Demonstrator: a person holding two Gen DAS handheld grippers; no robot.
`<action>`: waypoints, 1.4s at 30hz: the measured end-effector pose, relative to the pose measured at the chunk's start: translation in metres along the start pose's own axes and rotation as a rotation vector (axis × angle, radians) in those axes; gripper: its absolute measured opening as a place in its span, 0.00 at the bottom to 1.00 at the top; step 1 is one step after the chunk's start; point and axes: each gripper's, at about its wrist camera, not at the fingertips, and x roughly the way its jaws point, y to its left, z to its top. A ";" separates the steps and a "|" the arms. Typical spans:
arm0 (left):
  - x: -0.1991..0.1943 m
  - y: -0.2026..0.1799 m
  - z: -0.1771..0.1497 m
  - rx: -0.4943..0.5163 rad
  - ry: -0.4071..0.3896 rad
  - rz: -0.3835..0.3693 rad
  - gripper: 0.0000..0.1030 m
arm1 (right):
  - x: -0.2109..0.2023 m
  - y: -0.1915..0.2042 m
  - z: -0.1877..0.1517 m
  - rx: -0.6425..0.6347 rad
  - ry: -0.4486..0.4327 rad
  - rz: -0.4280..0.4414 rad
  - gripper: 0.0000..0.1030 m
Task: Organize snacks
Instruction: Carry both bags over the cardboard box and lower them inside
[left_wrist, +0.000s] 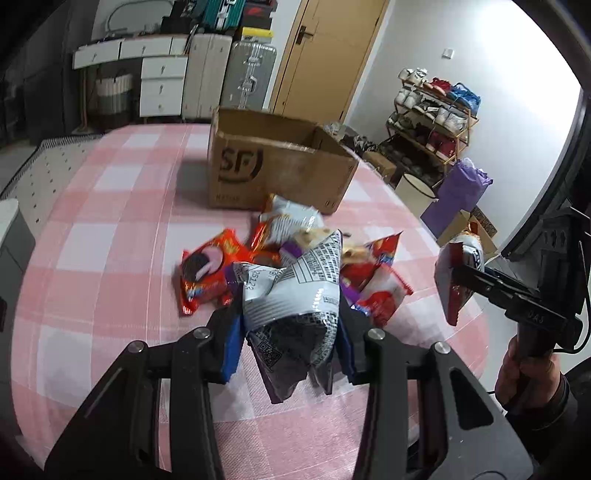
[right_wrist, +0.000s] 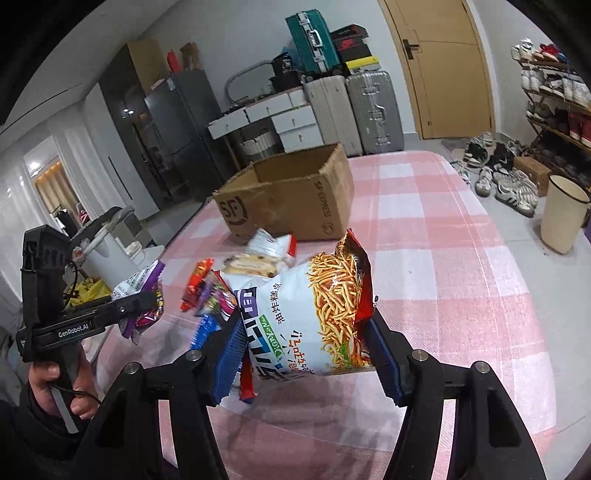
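R view: fries pack (right_wrist: 314, 314) front, L view: purple pack (left_wrist: 295, 314) back

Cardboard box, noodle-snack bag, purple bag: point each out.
Cardboard box (right_wrist: 295, 199): right wrist view, side wall.
Noodle-snack bag (right_wrist: 314, 317): right wrist view, printed front.
Purple bag (left_wrist: 295, 291): left wrist view, white back panel.

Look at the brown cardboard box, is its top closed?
No, the SF cardboard box stands open on the pink checked tablecloth, its inside walls showing.

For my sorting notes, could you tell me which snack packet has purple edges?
The packet clamped in the left tool: purple trim, grey-white printed back. The right tool's packet shows fried sticks and red edges.
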 end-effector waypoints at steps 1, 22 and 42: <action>-0.003 -0.001 0.001 0.004 -0.007 -0.002 0.38 | -0.002 0.002 0.002 -0.005 -0.005 0.004 0.62; -0.076 -0.033 0.101 0.067 -0.190 -0.011 0.38 | -0.034 0.056 0.104 -0.114 -0.146 0.132 0.62; 0.019 -0.024 0.245 0.032 -0.106 0.004 0.38 | 0.065 0.068 0.240 -0.156 -0.119 0.169 0.62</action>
